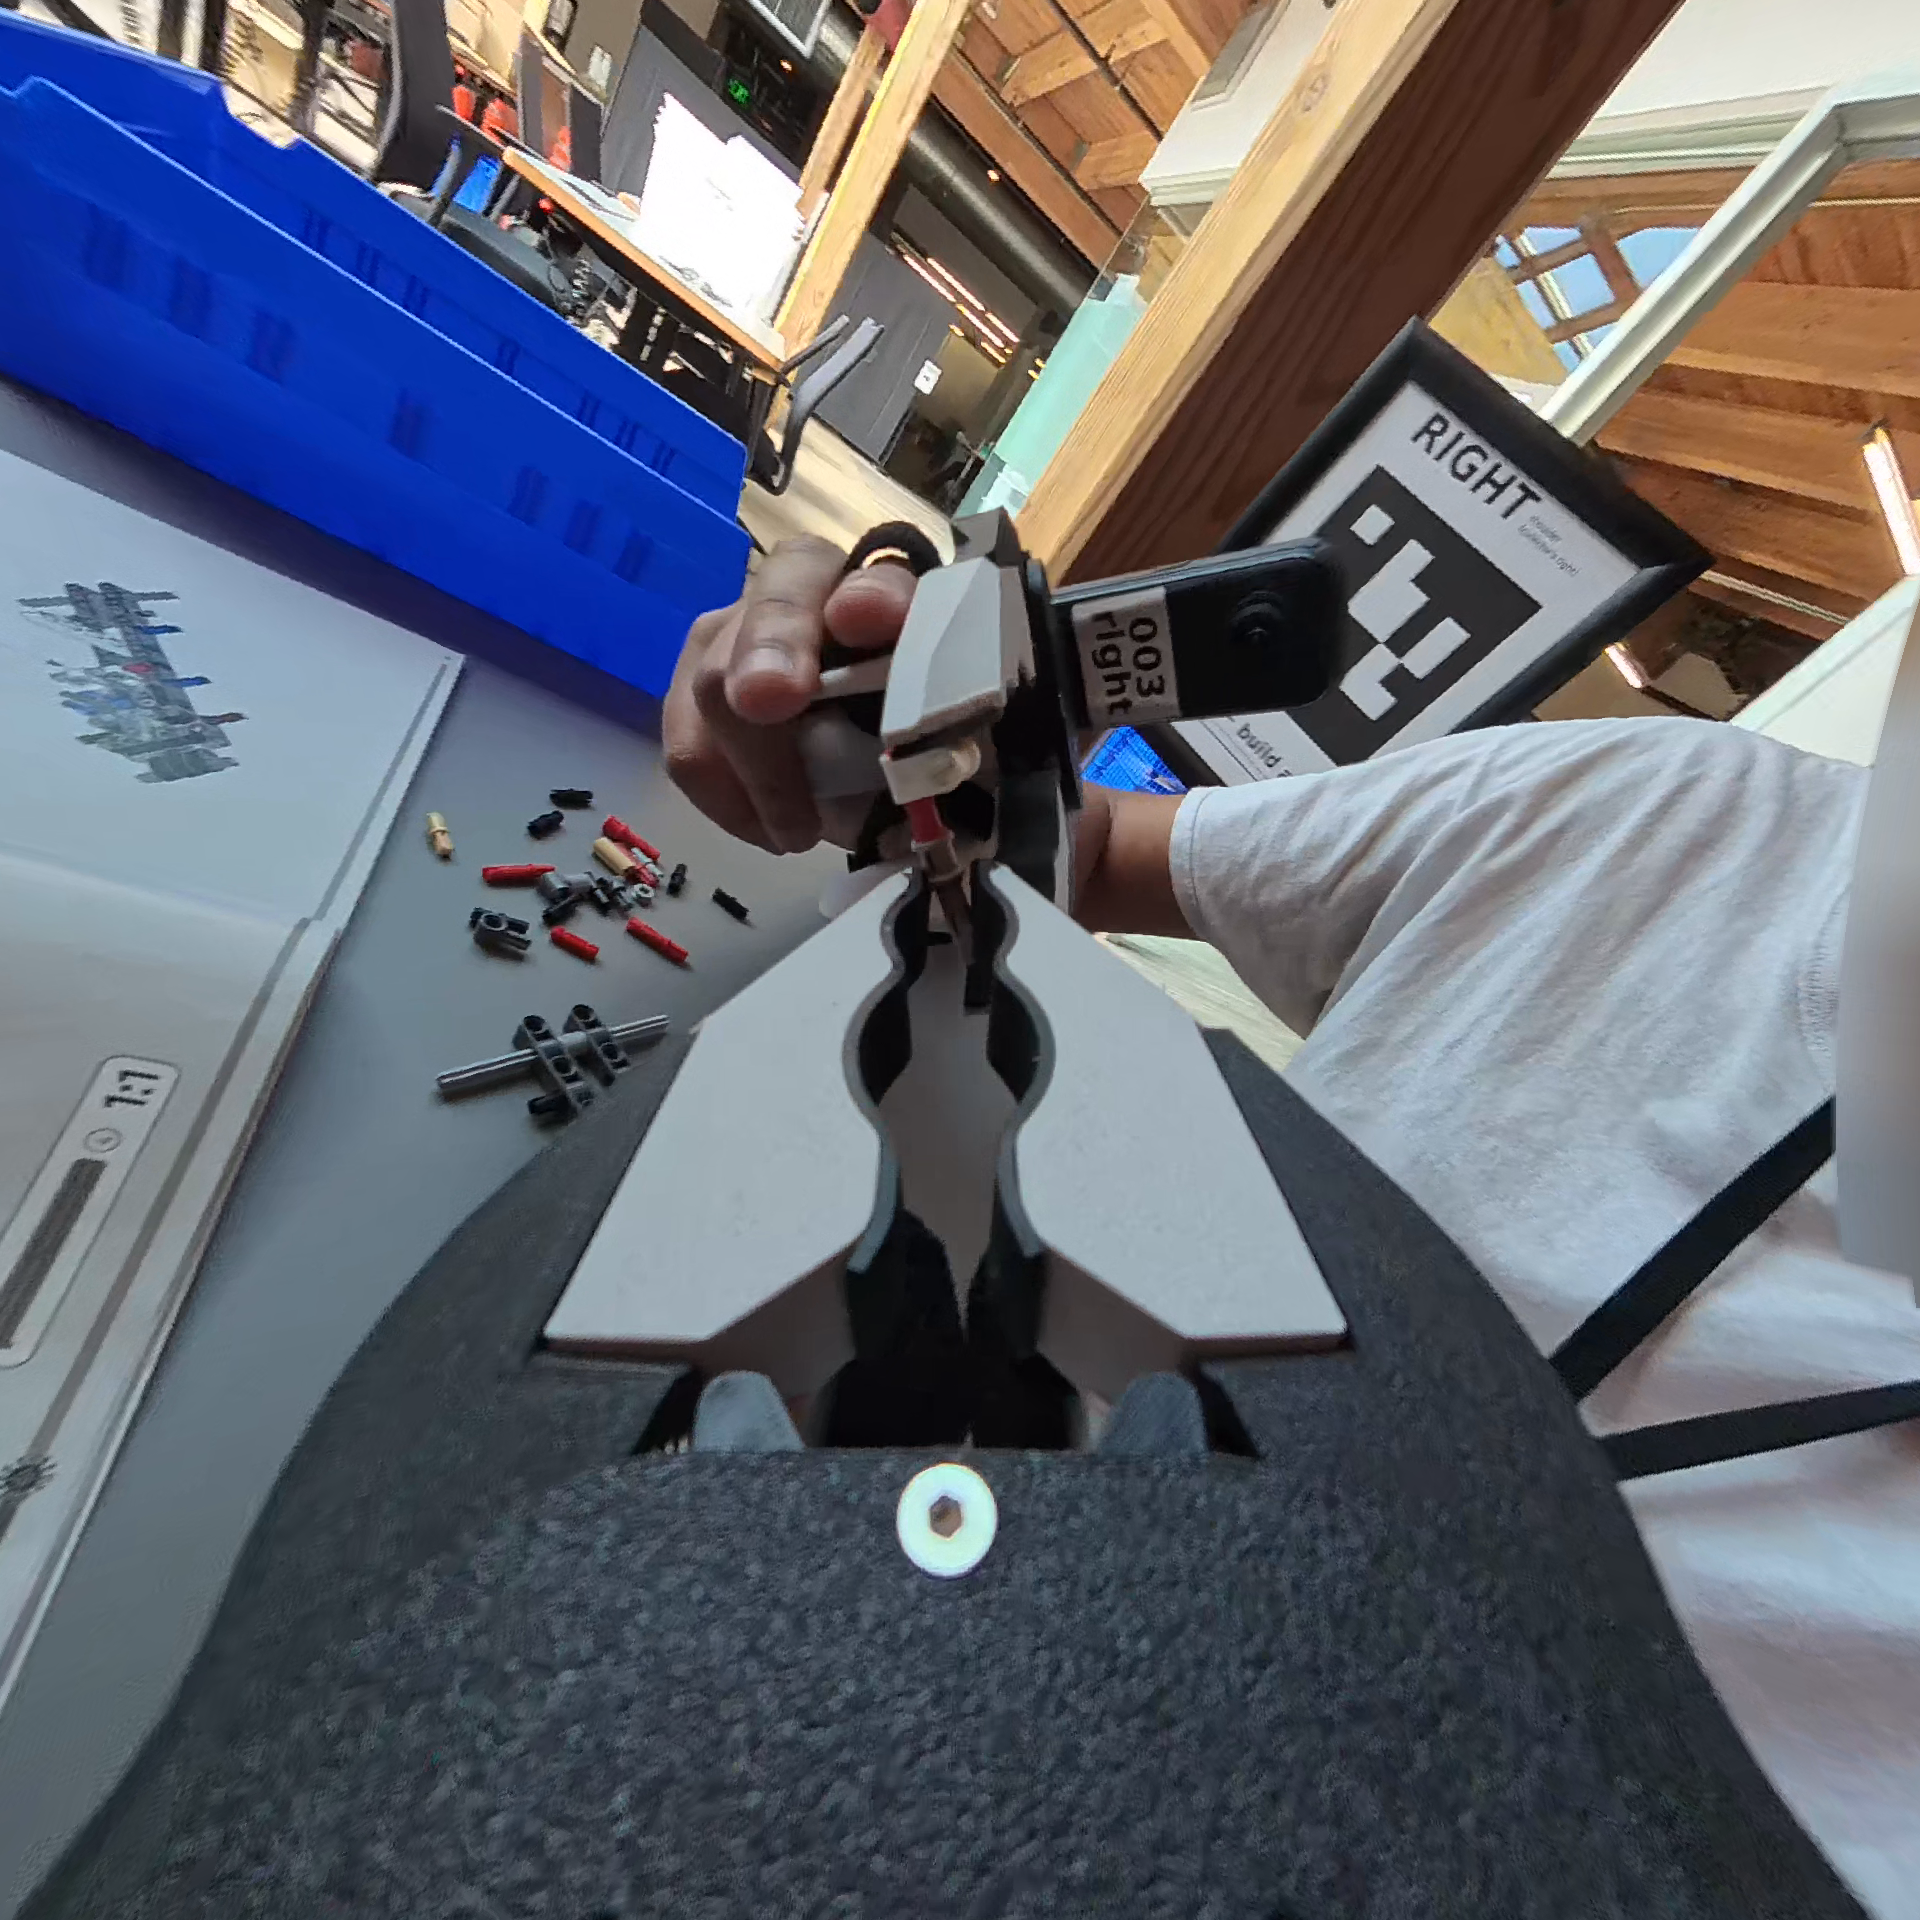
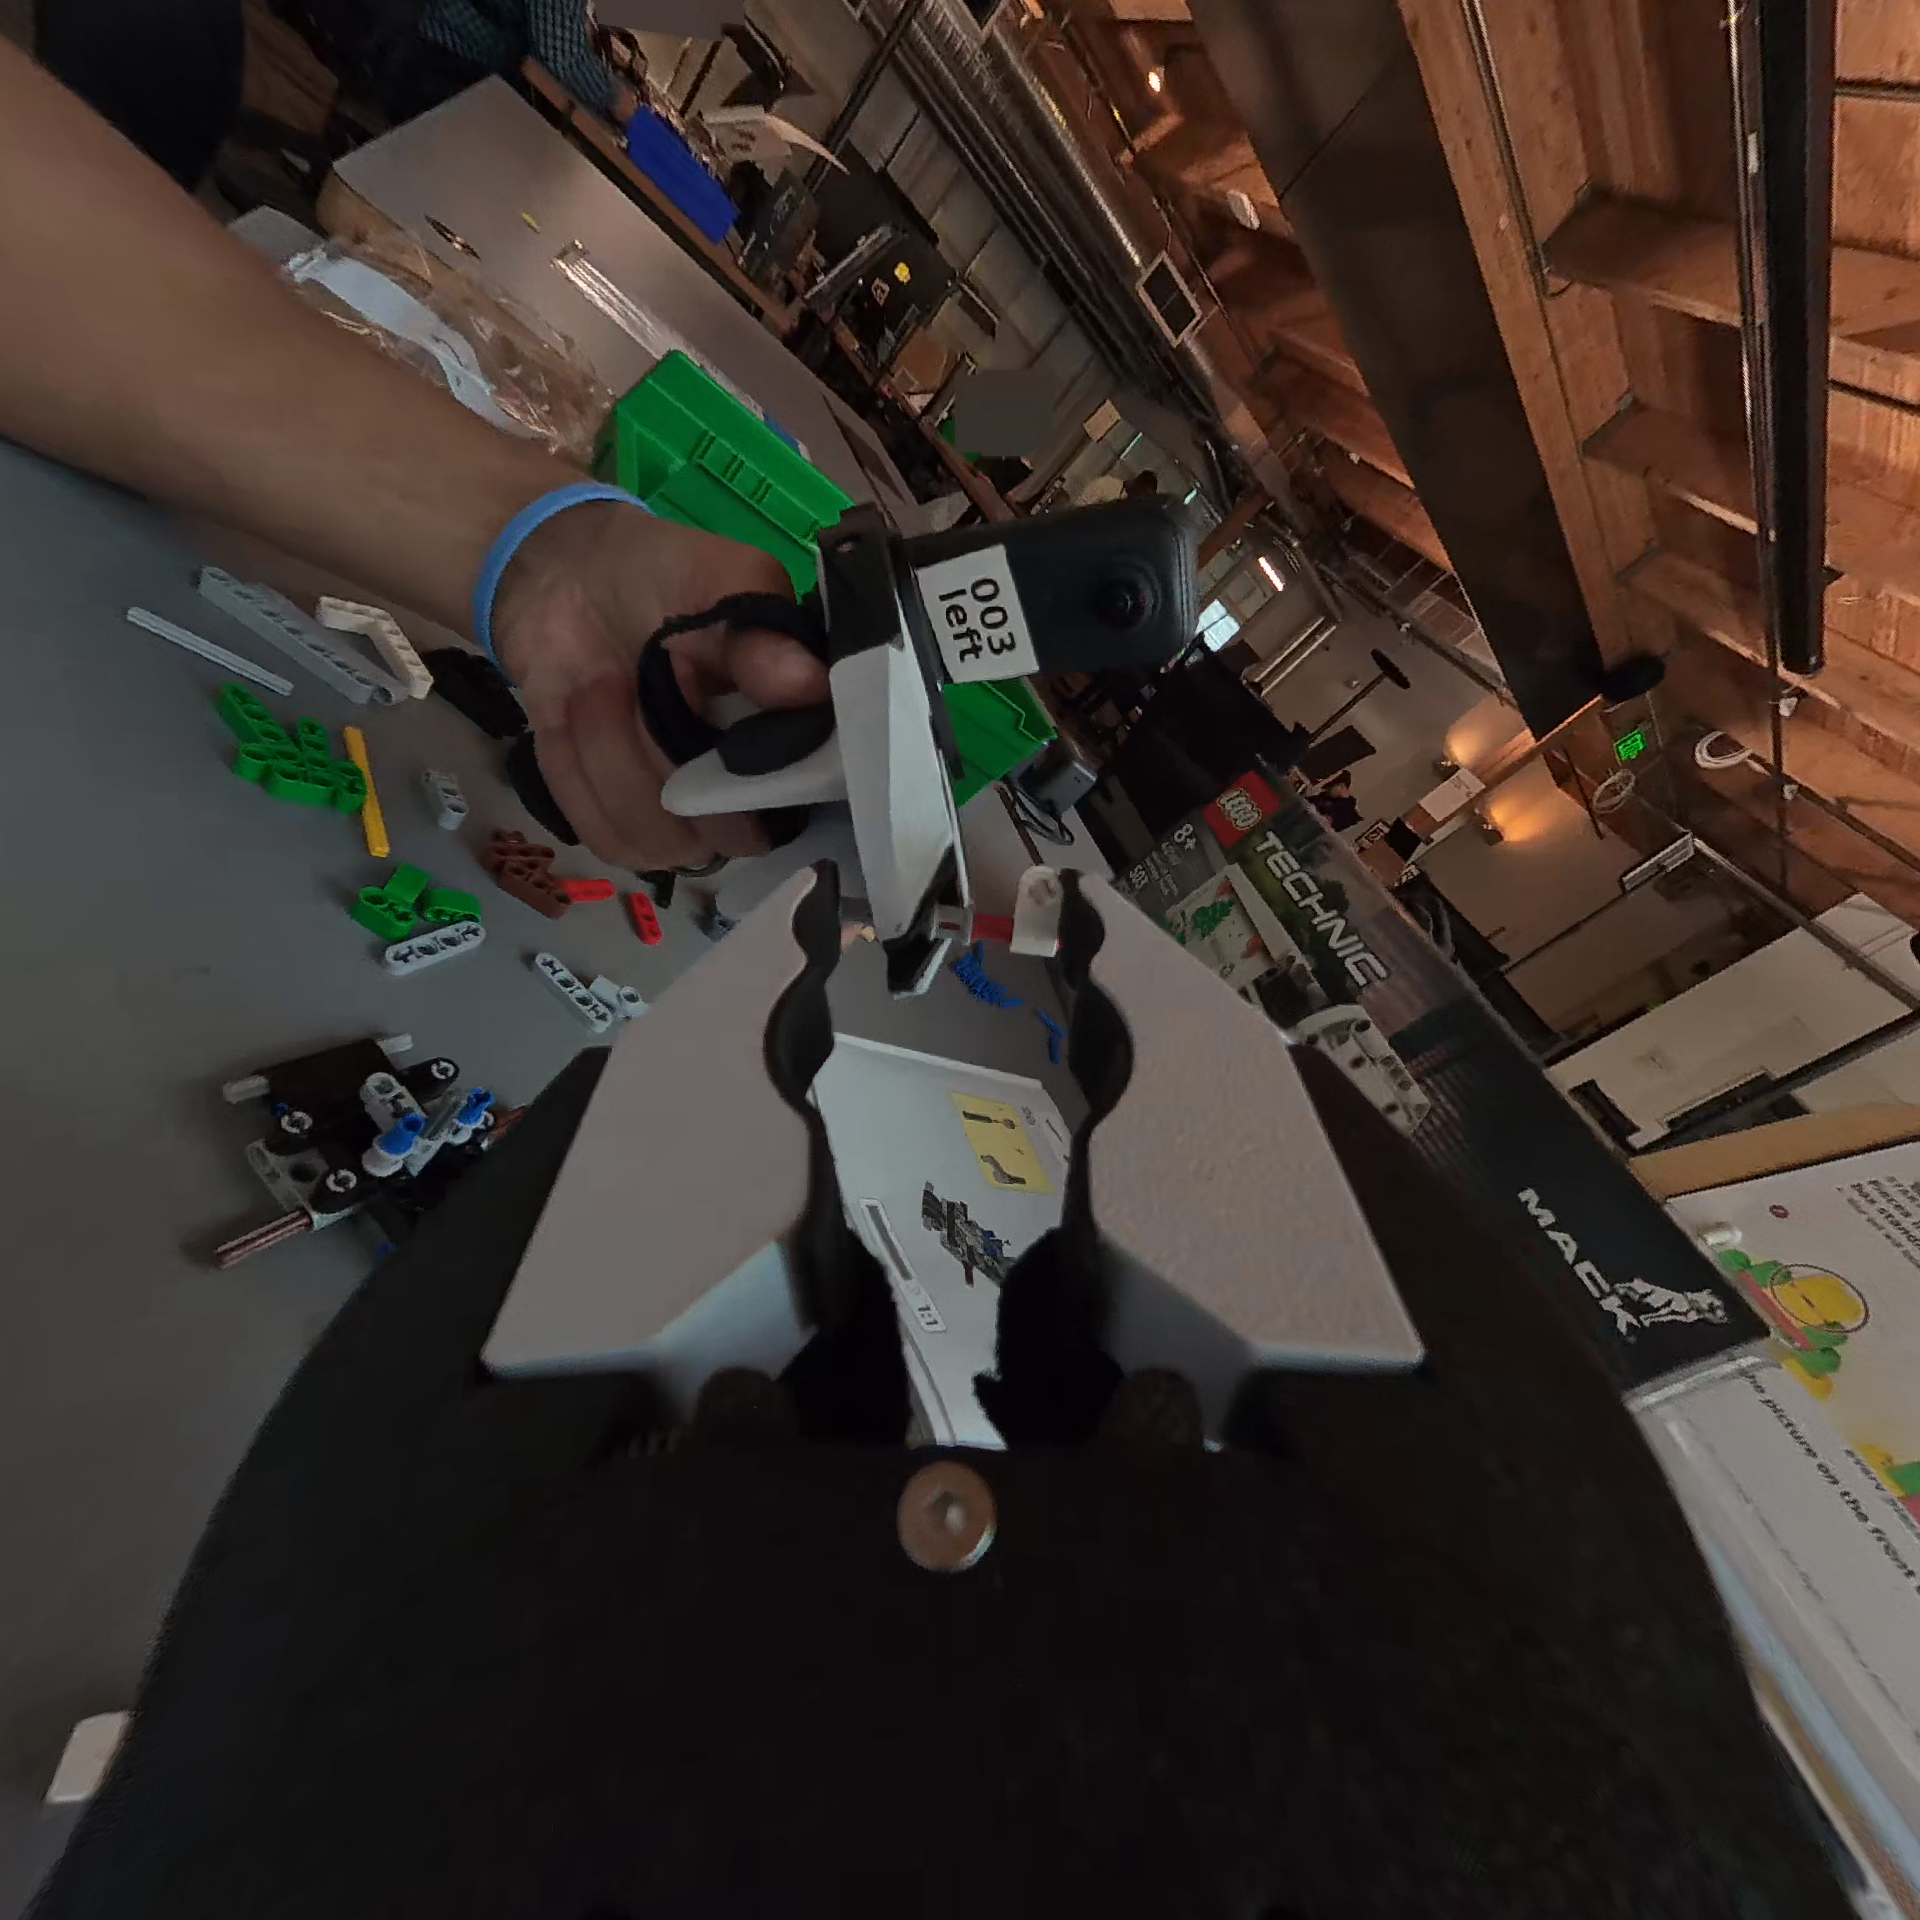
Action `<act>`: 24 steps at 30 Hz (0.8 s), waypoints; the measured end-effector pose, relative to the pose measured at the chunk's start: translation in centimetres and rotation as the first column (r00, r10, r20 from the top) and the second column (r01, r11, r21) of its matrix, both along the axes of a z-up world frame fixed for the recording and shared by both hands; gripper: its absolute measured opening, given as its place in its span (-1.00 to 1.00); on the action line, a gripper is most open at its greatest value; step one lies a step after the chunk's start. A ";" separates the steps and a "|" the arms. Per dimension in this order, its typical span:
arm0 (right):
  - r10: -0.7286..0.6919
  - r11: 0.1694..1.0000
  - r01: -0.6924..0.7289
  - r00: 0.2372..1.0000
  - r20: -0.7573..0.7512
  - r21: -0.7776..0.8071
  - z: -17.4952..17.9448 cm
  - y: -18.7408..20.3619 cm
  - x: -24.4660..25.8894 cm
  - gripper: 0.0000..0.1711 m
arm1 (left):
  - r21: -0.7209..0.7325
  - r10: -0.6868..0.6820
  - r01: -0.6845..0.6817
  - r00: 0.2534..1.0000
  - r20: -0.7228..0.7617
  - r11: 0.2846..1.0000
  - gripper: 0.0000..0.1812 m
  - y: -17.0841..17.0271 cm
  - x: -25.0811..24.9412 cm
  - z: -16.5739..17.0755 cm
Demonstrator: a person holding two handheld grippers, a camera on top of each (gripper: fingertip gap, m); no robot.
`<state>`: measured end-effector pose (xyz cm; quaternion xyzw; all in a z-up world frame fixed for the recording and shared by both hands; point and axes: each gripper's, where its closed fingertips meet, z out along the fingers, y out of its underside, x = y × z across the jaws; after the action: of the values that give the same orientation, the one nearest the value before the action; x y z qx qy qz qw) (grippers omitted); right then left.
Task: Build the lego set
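My left gripper (image 1: 940, 894) is shut on a short red pin (image 1: 925, 826) and holds it up above the grey table. A small white connector (image 1: 930, 767) sits on the pin's far end. In the right wrist view the left gripper (image 2: 920, 956) comes in from the upper left with the red pin (image 2: 987, 925) and white connector (image 2: 1039, 914). My right gripper (image 2: 951, 894) is open with its jaws wide apart. The connector rests against its right fingertip (image 2: 1081, 904). The right gripper (image 1: 914, 769) also shows in the left wrist view, facing mine.
Loose red, black and tan pins (image 1: 592, 883) and a grey axle with black connectors (image 1: 556, 1060) lie beside the open instruction booklet (image 1: 156, 779). Blue bins (image 1: 364, 395) stand behind. A partial assembly (image 2: 353, 1132), green beams (image 2: 291, 758), a green bin (image 2: 748, 468) and the set's box (image 2: 1299, 914) are on the table. The grippers are tip to tip, or close to it.
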<state>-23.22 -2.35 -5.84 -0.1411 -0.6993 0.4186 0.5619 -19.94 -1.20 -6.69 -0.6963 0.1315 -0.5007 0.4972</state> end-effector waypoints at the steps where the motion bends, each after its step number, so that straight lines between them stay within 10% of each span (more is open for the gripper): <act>1: -0.021 1.000 0.021 0.999 0.029 -0.015 -0.3 0.4 -0.3 -0.54 | 0.002 0.042 -0.042 0.998 -0.038 0.999 -0.94 0.4 -0.4 -0.4; 9: 0.283 0.822 -0.061 0.907 0.313 -0.566 0.6 1.8 -0.2 -0.53 | 0.571 0.546 -0.202 0.648 -0.532 0.796 -0.96 2.0 -4.0 0.0; 15: 0.746 0.410 -0.074 0.600 0.288 -0.909 1.1 -1.0 1.2 -0.34 | 0.804 0.723 0.019 0.427 -0.544 0.594 -0.96 1.3 -2.3 1.1; 24: 0.809 0.275 -0.050 0.553 0.202 -0.960 1.1 -1.4 1.1 -0.57 | 0.874 0.830 0.103 0.279 -0.484 0.475 -0.96 1.3 -2.0 2.0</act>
<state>-22.14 -3.79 -4.79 -0.3339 -0.5260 0.7802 -0.0552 -21.93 0.07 -4.72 -0.5549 0.3840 0.2293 0.7015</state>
